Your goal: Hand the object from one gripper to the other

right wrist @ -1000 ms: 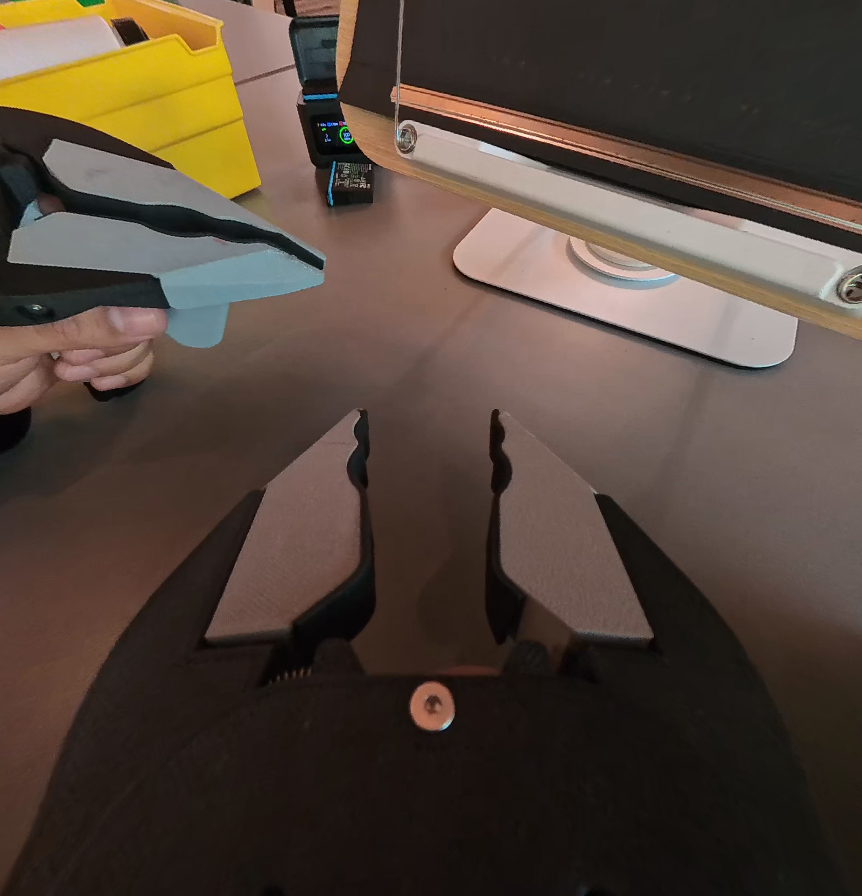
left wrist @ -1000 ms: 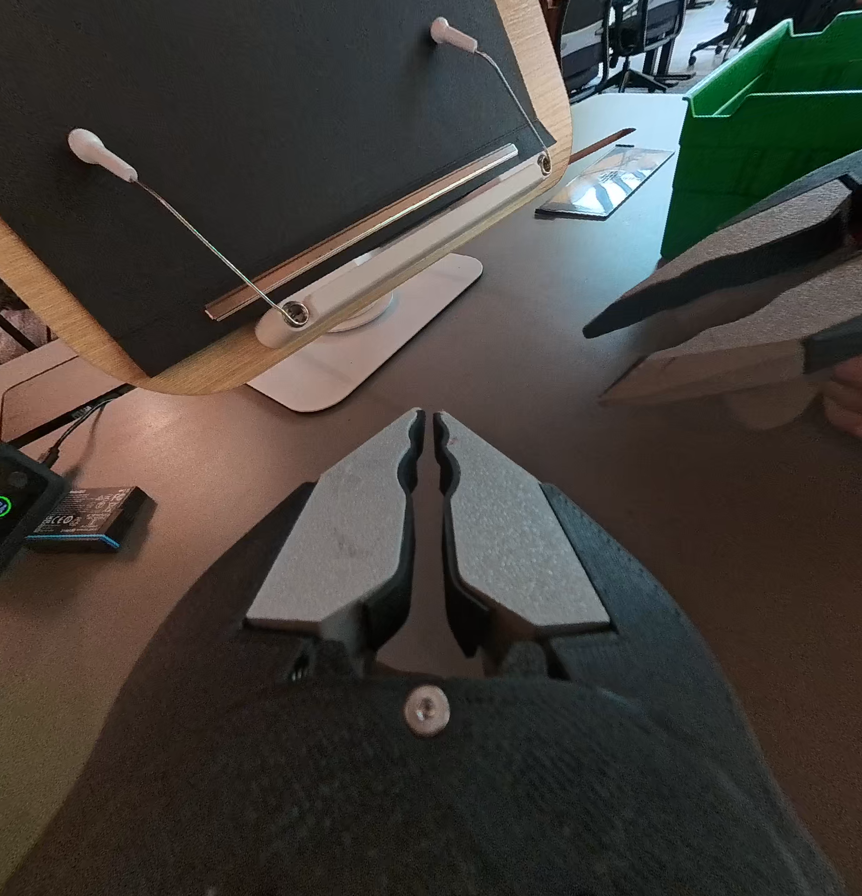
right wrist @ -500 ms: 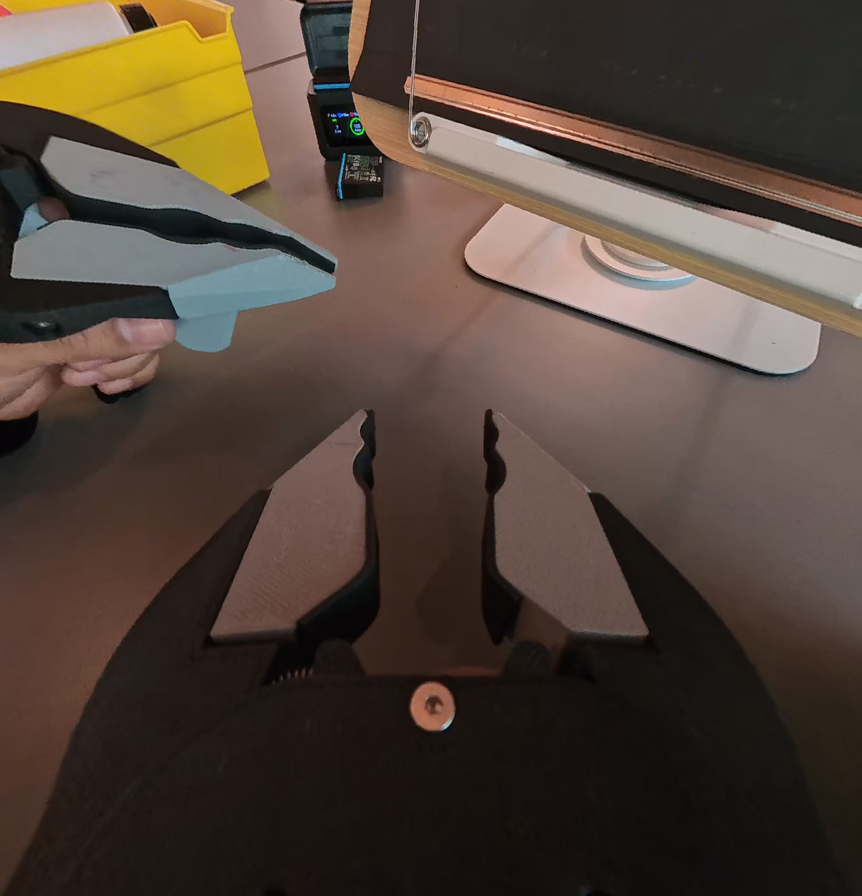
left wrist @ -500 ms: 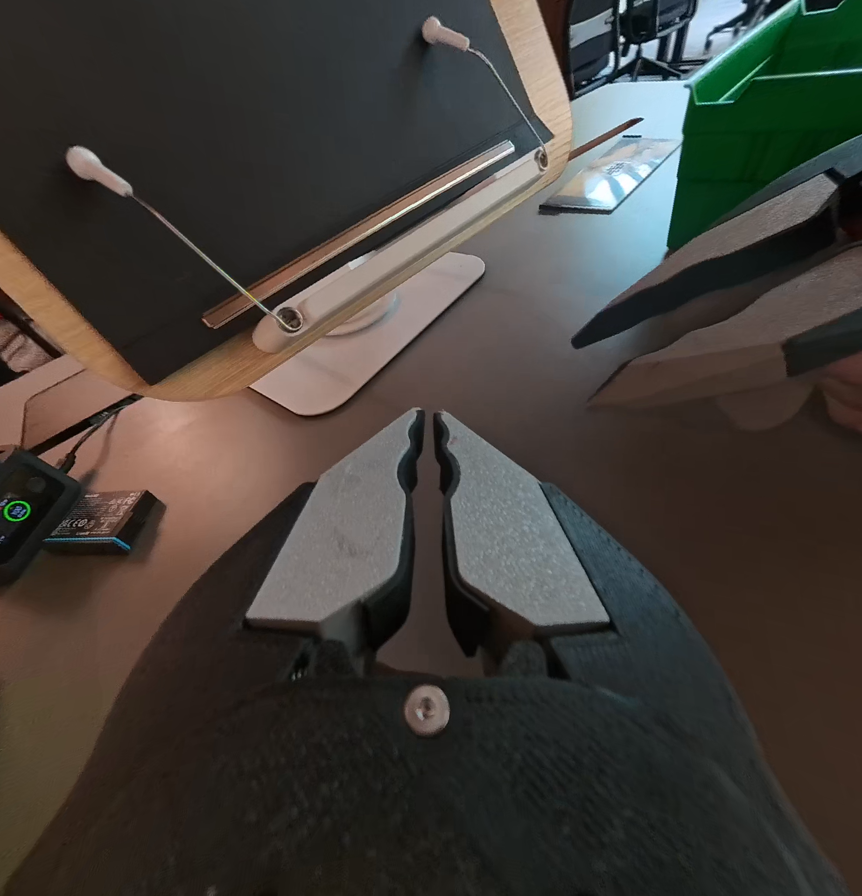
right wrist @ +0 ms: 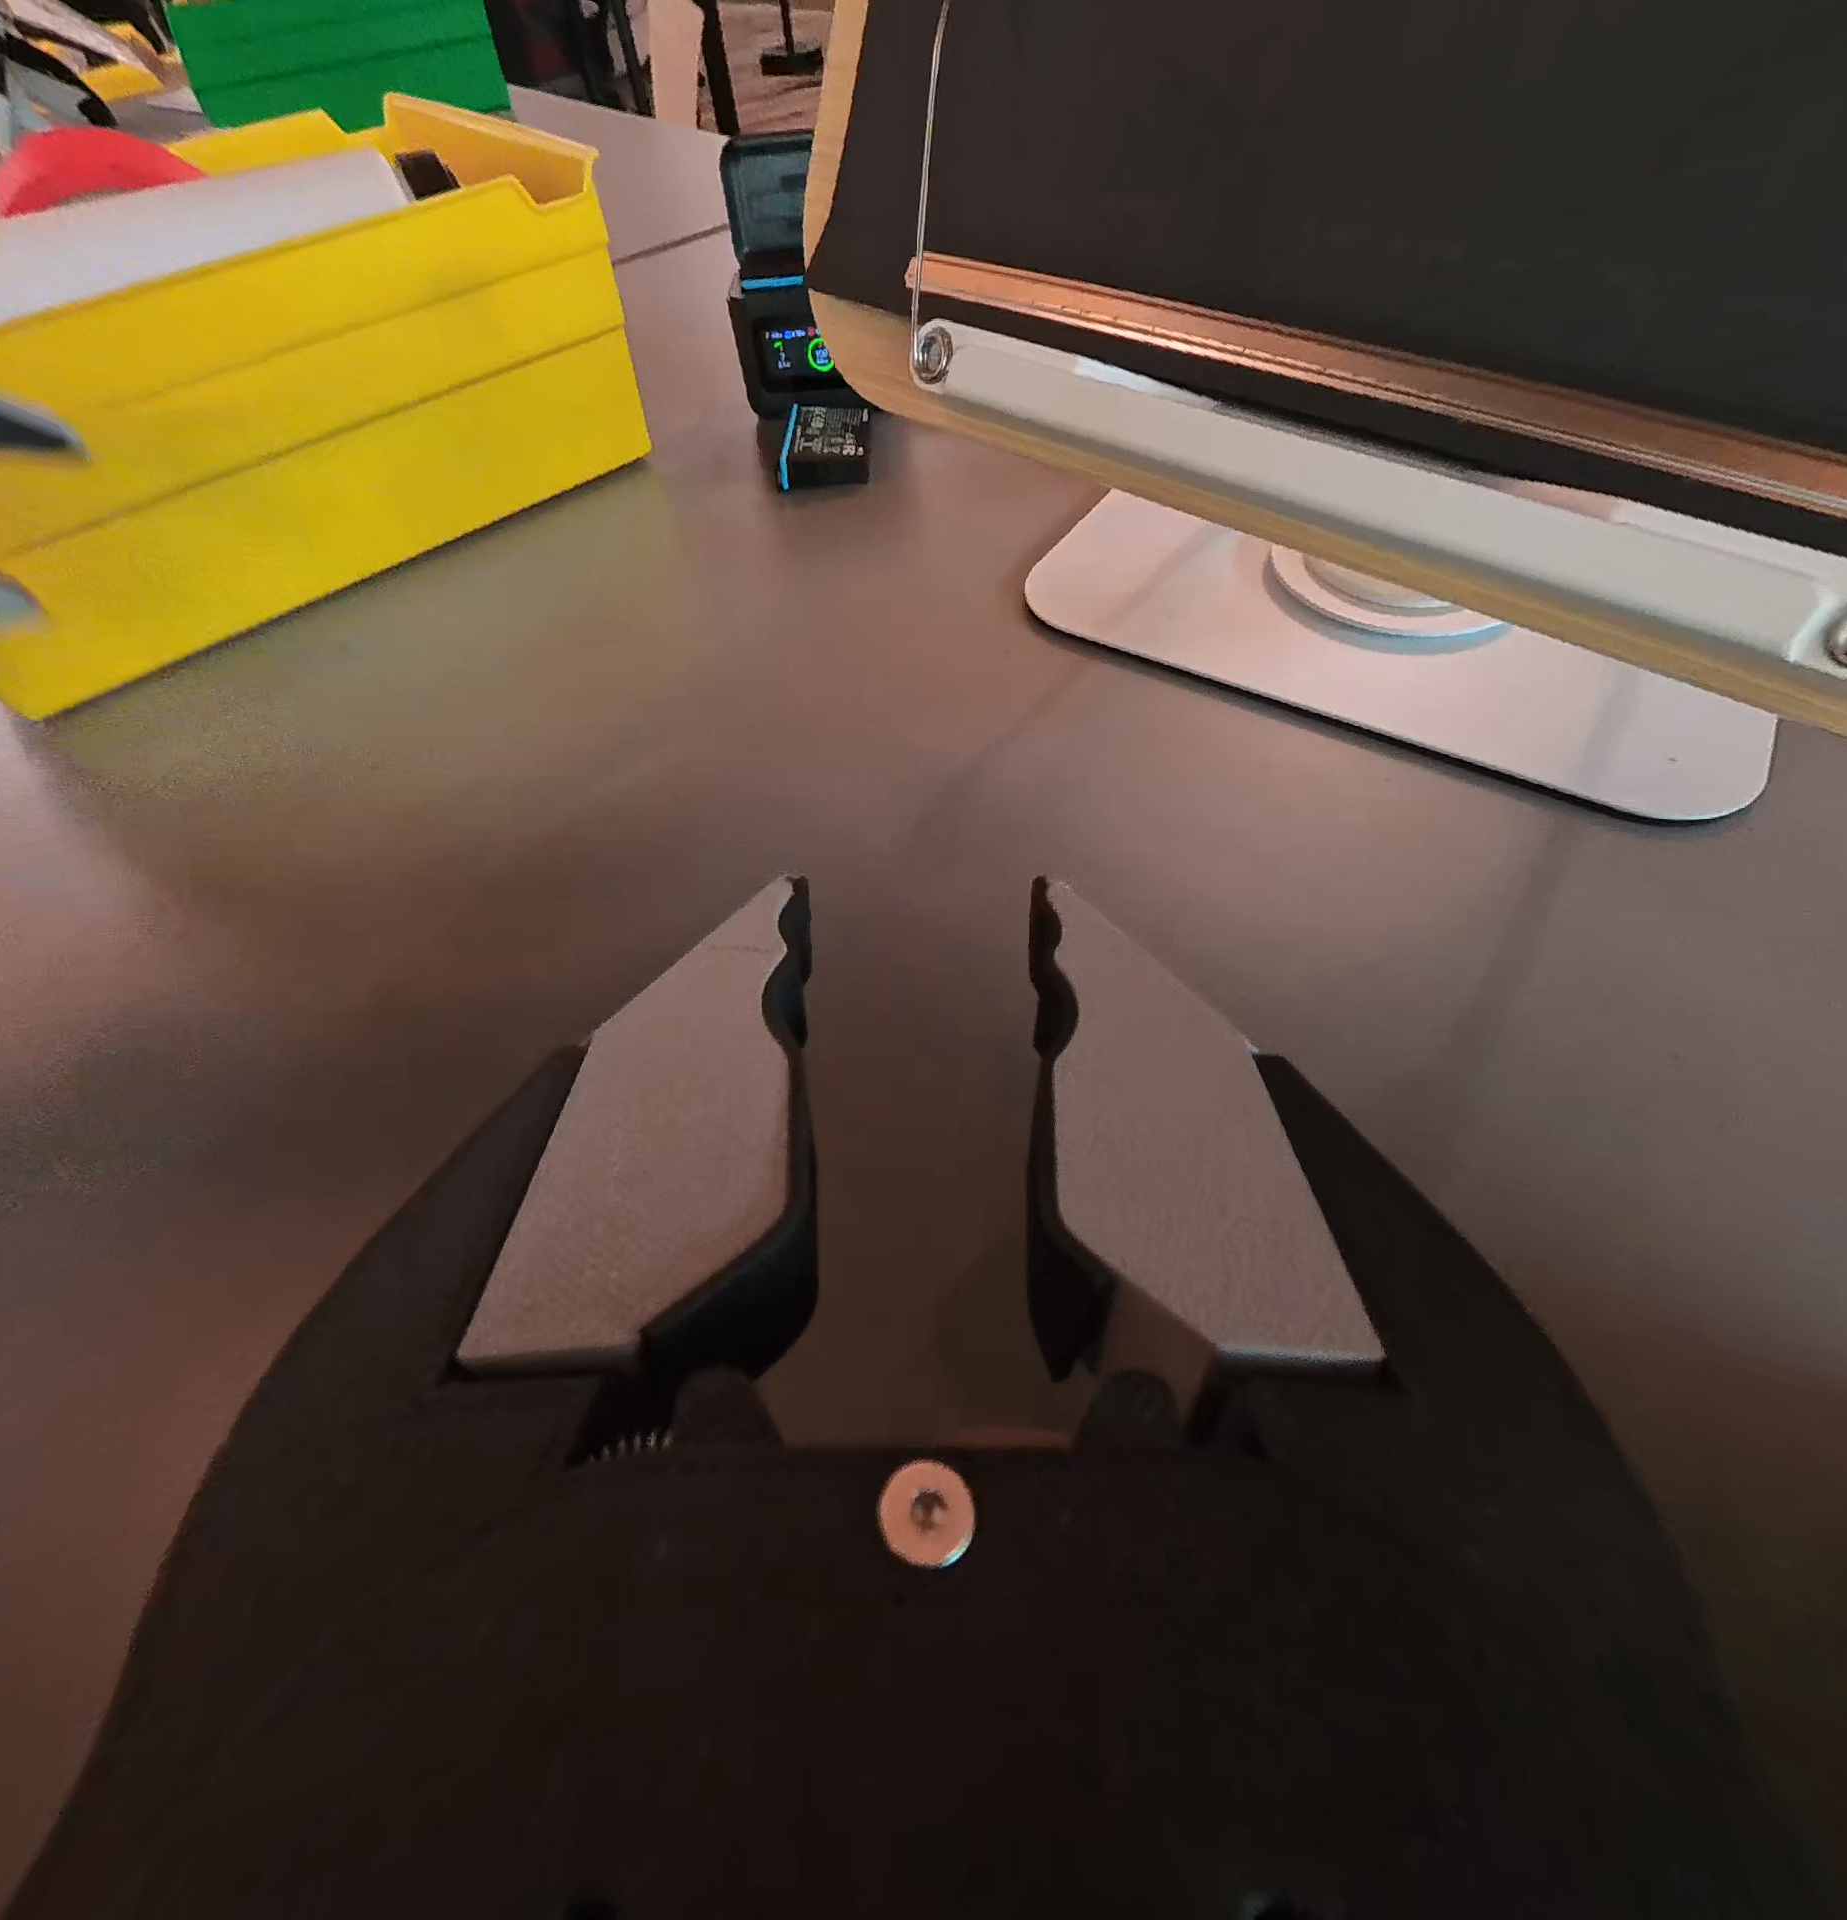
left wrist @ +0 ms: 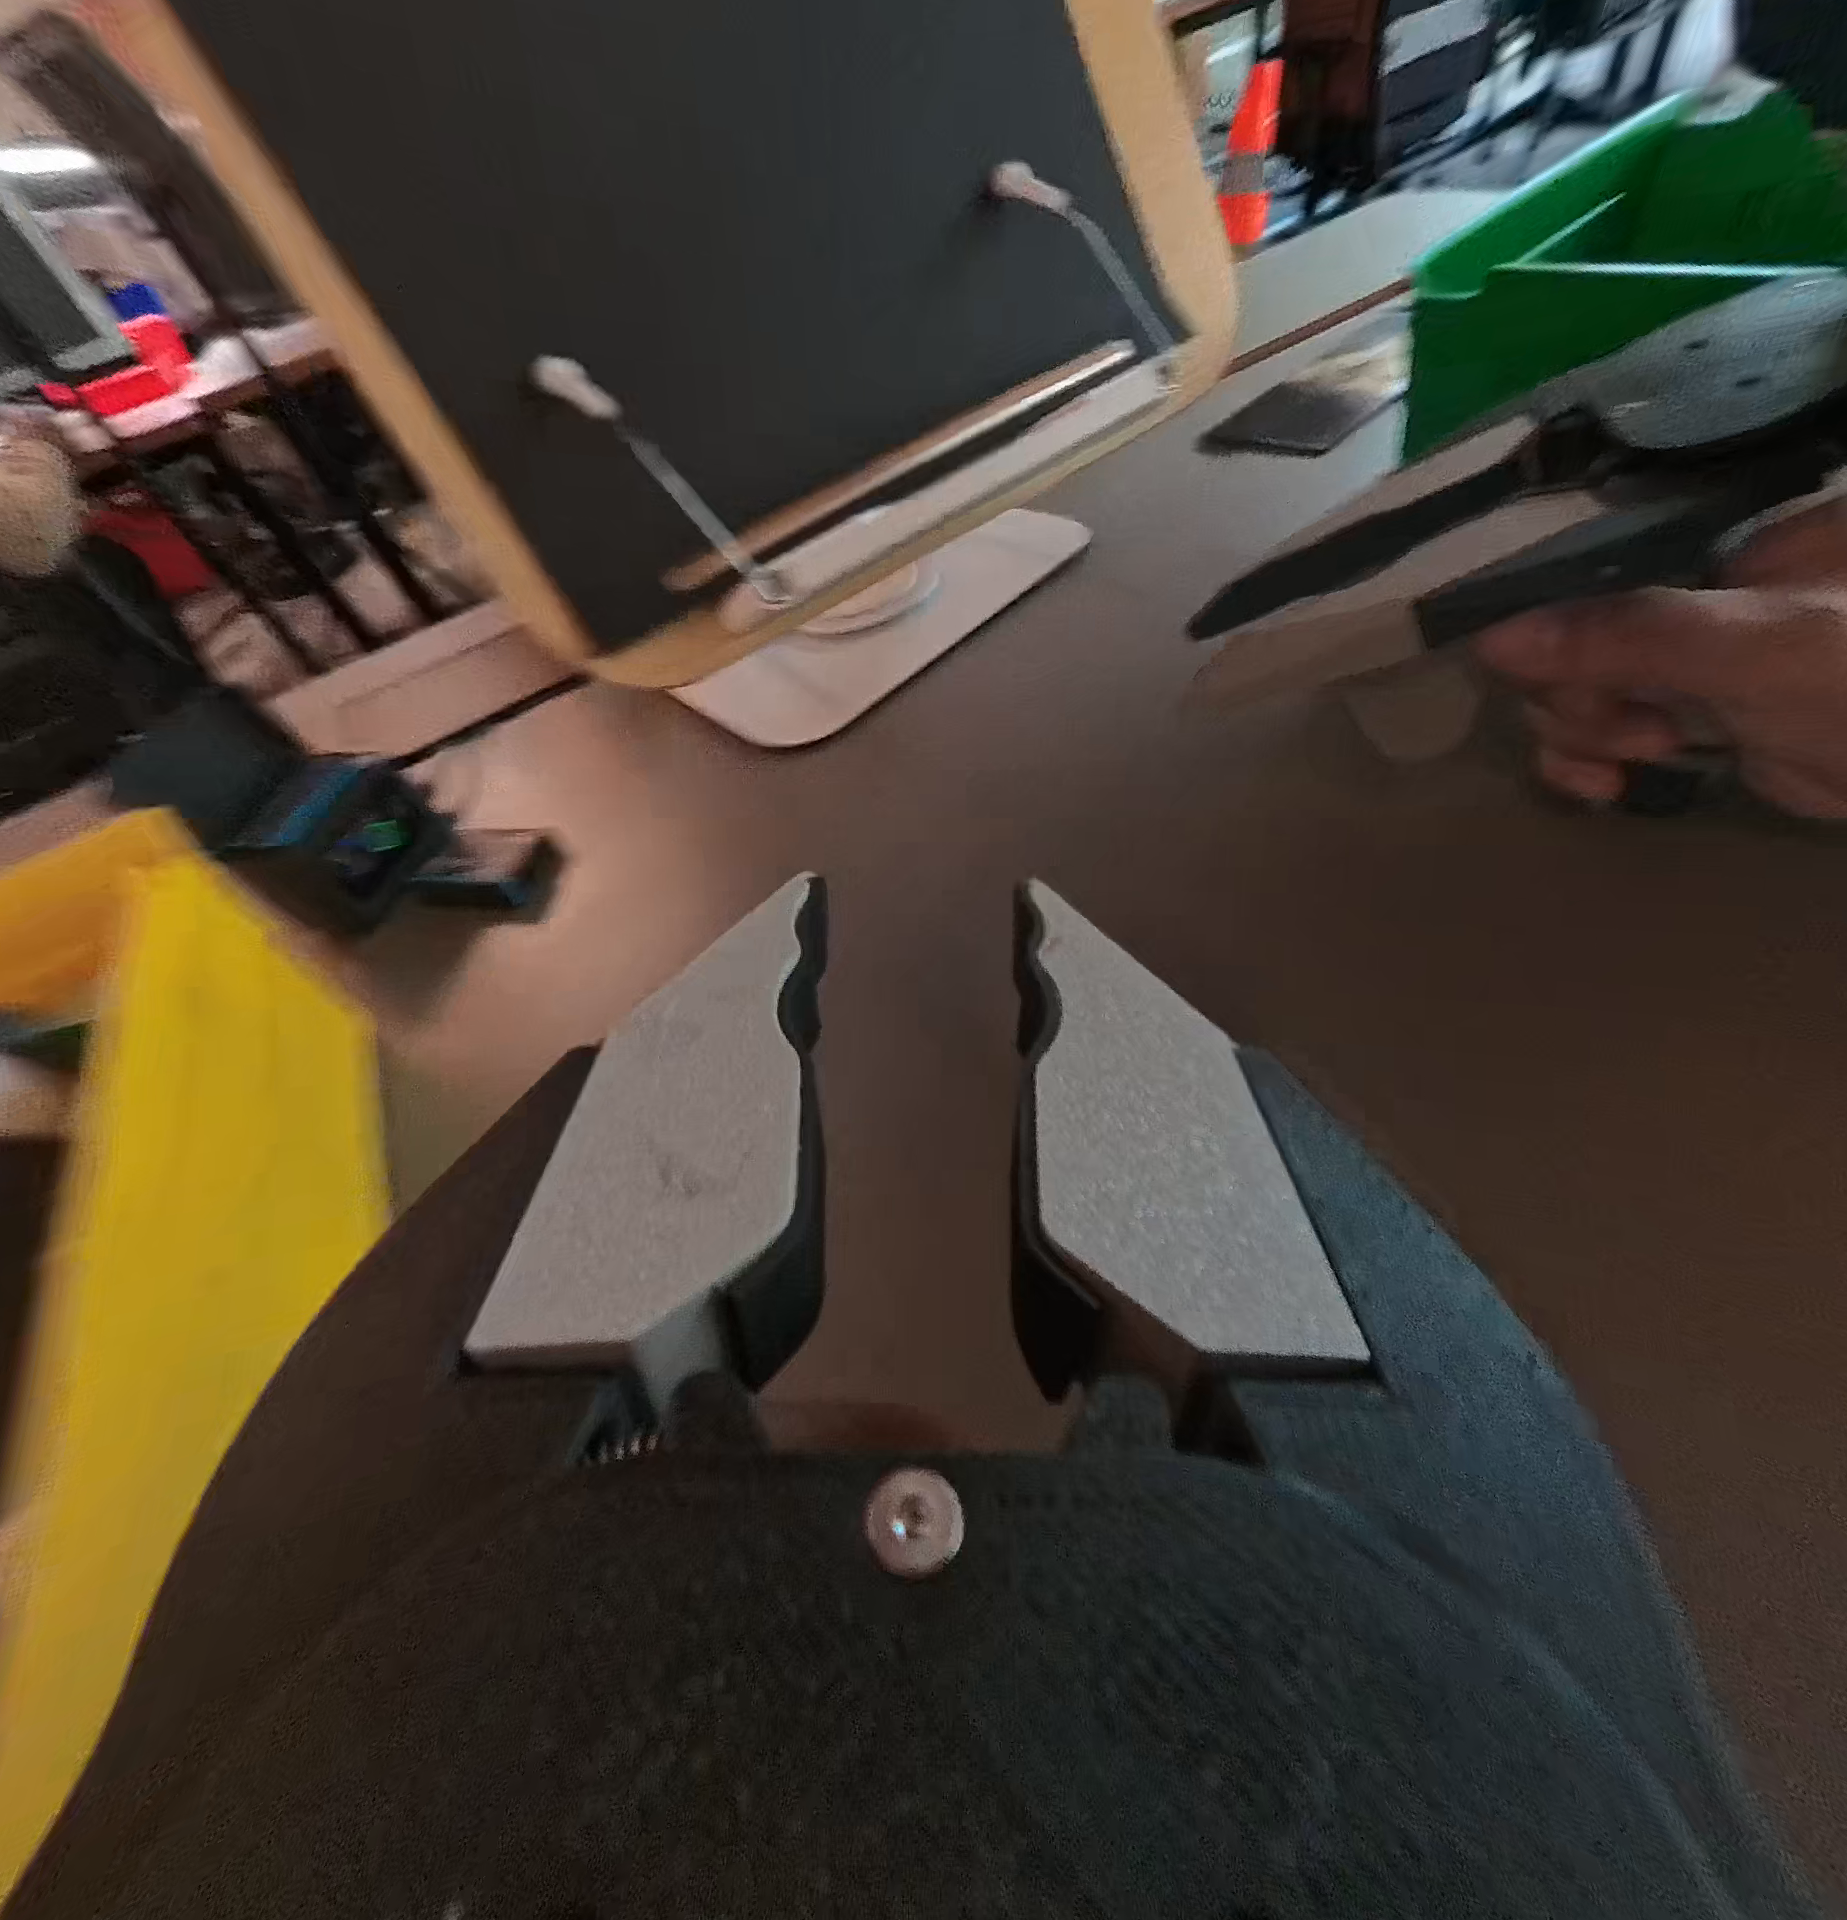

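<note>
- Left gripper (left wrist: pixel 917 904): fingers apart, nothing between them, held over the dark worktop (left wrist: pixel 1262 1039); left wrist view blurred by motion.
- Far left of that view: yellow bin (left wrist: pixel 202 1143), close beside the left gripper; in the right wrist view (right wrist: pixel 306 416) sits at upper left with a white roll (right wrist: pixel 171 223) and a red item (right wrist: pixel 77 166) inside.
- Beyond the bin: small black device with a lit screen (right wrist: pixel 789 343) and a flat black pack with a blue edge (right wrist: pixel 823 447) touching its front, both on the worktop beside the book stand's left corner.
- Centre: book stand (left wrist: pixel 711 270), dark panel with wooden rim, tilted back on a white base (right wrist: pixel 1418 665); two wire page holders (left wrist: pixel 659 478) raised off the panel.
- Right gripper (right wrist: pixel 917 899): fingers apart, empty, over bare worktop in front of the stand's base; seen from the left wrist view (left wrist: pixel 1418 582) at the right, turned sideways, held by a hand (left wrist: pixel 1708 696).
- Far right of the left wrist view: green bin (left wrist: pixel 1625 239) behind the right gripper, a flat dark item (left wrist: pixel 1293 416) on the worktop beside it.
- Object to hand over: in neither gripper; which thing it is cannot be told.
</note>
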`<state>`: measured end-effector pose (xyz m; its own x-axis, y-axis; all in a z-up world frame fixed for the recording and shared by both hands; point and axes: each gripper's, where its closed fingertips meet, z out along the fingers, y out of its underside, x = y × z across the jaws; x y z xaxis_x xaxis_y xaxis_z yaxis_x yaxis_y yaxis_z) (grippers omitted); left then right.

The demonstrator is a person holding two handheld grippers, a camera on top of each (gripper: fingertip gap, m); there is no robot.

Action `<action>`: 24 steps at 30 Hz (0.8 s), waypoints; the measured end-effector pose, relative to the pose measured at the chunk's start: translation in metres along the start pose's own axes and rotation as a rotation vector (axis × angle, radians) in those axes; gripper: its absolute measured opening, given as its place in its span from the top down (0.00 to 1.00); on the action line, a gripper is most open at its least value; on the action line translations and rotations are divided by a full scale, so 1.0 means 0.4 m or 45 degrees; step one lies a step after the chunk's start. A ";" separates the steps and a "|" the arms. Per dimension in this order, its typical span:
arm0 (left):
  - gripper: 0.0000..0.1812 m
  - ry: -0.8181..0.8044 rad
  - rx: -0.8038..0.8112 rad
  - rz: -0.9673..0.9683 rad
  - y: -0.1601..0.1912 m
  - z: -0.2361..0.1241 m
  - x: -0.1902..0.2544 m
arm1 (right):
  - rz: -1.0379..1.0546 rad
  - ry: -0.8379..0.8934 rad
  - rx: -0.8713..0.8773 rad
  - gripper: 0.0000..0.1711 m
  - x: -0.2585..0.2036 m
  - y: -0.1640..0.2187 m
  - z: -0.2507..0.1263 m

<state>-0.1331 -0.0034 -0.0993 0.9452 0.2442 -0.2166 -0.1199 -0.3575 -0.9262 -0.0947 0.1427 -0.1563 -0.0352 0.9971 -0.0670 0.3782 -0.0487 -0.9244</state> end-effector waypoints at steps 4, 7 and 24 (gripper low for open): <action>0.81 -0.107 -0.236 -0.021 0.010 -0.159 -0.210 | -0.022 0.000 -0.024 0.79 -0.004 0.005 0.005; 0.81 -0.226 -0.537 -0.077 0.114 -0.255 -0.377 | -0.046 0.006 -0.035 0.80 -0.008 0.008 0.008; 0.85 -0.010 -0.860 -0.423 0.389 -0.296 -0.422 | -0.064 -0.007 -0.044 0.81 -0.016 0.012 0.004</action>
<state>-0.2752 -0.2070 -0.1701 0.8966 0.4414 0.0366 0.3861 -0.7384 -0.5528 -0.0942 0.1360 -0.1611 -0.0599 0.9979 -0.0227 0.4077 0.0037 -0.9131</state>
